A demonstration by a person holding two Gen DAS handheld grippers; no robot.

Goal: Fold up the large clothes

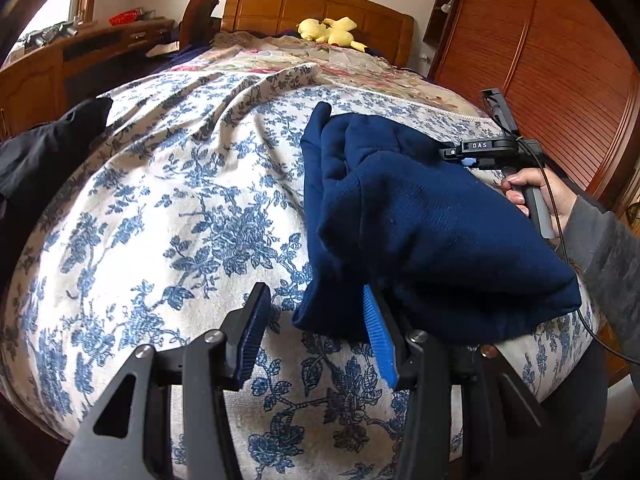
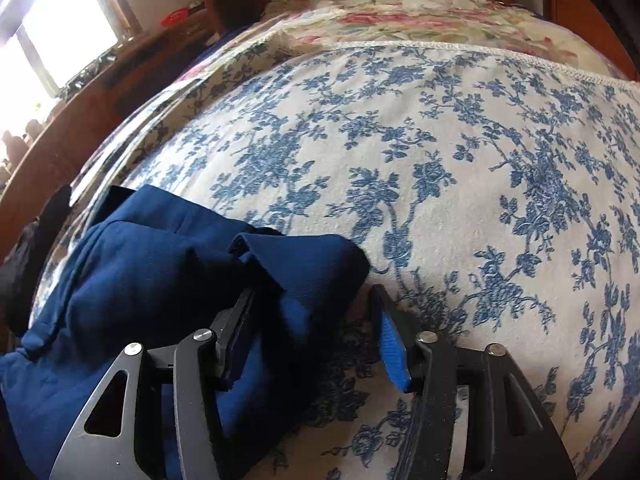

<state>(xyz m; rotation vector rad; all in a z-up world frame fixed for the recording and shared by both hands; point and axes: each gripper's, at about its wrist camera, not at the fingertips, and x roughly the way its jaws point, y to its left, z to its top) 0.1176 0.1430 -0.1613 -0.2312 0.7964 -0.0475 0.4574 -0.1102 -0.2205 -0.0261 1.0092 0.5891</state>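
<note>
A folded navy blue garment (image 1: 420,220) lies in a thick bundle on the blue-flowered bed cover (image 1: 180,200). My left gripper (image 1: 316,320) is open at the bundle's near left corner; the cloth's edge hangs between the jaws and rests against the right finger. In the right wrist view the garment (image 2: 160,272) fills the lower left. My right gripper (image 2: 316,320) is open, with a fold of the cloth lying over its left finger (image 2: 236,336). The right gripper also shows in the left wrist view (image 1: 480,152), held by a hand at the bundle's far right side.
A black garment (image 1: 44,152) lies at the bed's left edge. A yellow plush toy (image 1: 328,30) sits by the wooden headboard (image 1: 280,8). A wooden desk (image 1: 80,56) stands on the left and a wooden wardrobe (image 1: 560,60) on the right.
</note>
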